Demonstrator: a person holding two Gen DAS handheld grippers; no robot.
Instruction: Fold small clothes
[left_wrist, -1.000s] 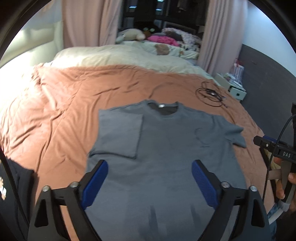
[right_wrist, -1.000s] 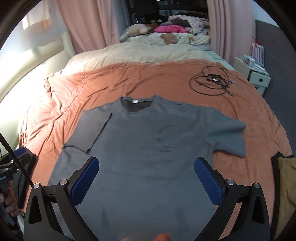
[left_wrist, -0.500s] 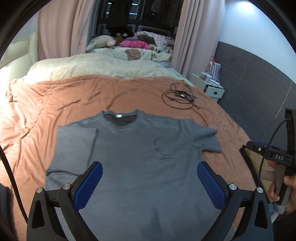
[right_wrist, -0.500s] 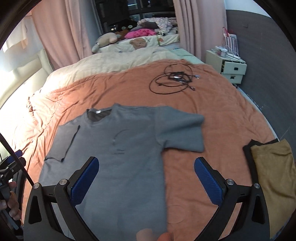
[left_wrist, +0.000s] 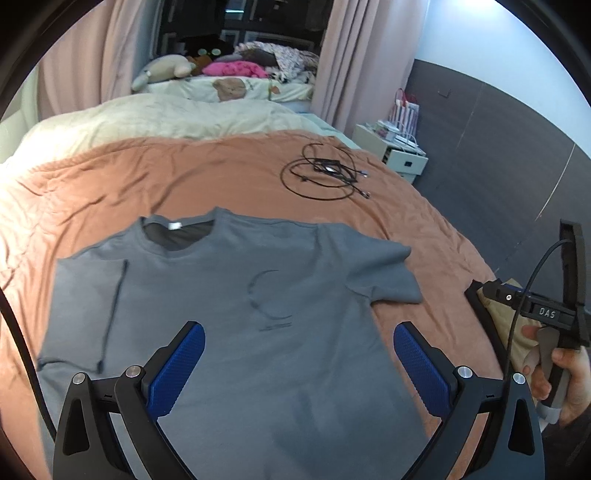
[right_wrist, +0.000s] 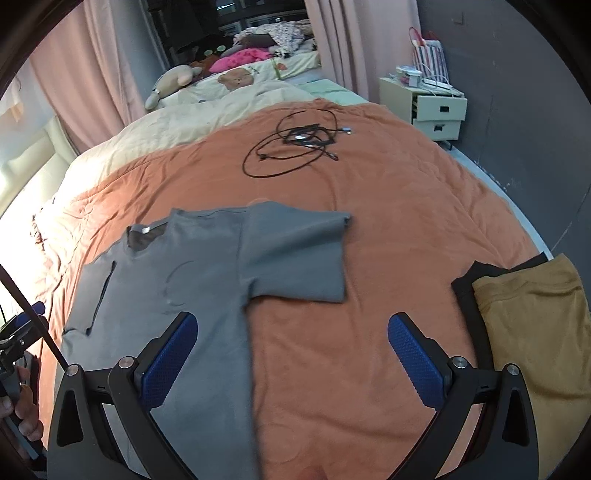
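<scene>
Grey T-shirt (left_wrist: 236, 317) lies lengthwise, collar away; left claw (left_wrist: 299, 354), right claw (right_wrist: 291, 347) released.

My right gripper (right_wrist: 291, 350) hangs spread wide and empty above the orange bedspread (right_wrist: 388, 206). The grey T-shirt (right_wrist: 207, 280) lies flat on it, black cables (right_wrist: 291, 147) beyond, folded mustard shorts (right_wrist: 532, 317) to its right.
</scene>
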